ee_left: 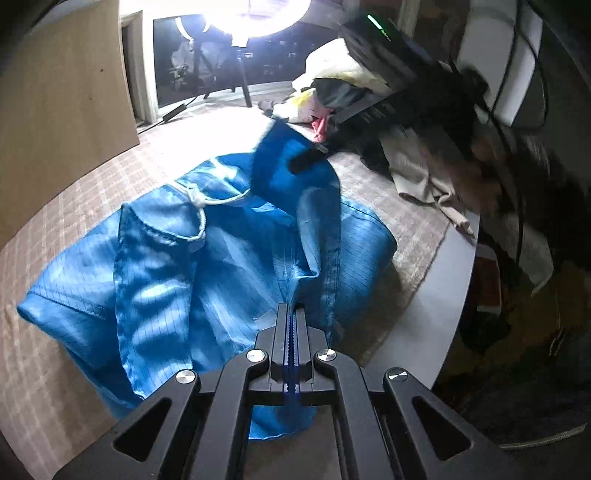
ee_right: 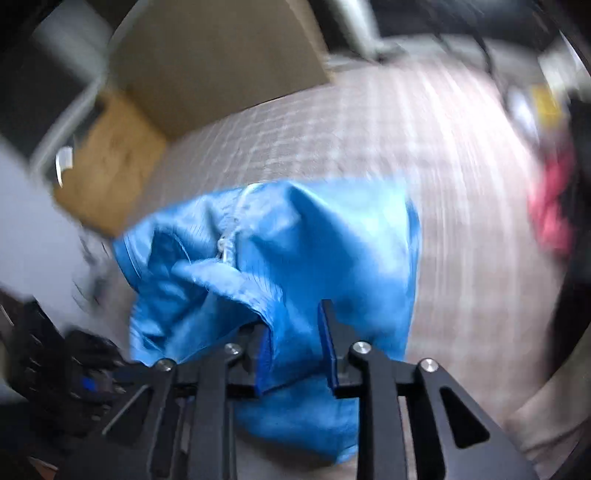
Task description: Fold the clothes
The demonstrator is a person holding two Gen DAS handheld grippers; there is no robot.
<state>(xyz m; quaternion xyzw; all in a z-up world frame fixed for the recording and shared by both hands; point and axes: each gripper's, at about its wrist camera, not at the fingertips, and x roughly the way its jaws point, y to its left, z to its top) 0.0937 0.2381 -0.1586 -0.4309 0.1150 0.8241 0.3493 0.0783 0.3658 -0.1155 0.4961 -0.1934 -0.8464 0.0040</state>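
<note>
Mid-fold: left tongs (ee_left: 291,310) clamped on blue garment (ee_left: 207,258); right tongs (ee_right: 295,325) parted astride its hem. Next: right needs grip.

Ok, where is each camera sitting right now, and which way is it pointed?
Left wrist: sits behind the left tool, looks across the table at the blue garment, a ring lamp and a clothes pile; its jaws are shut on the blue fabric.
Right wrist: sits behind the right tool, looks down at the garment and a cardboard box; its jaws are open, fabric between them; blurred.
Shared: the blue garment with its white cord and the checked cloth.
</note>
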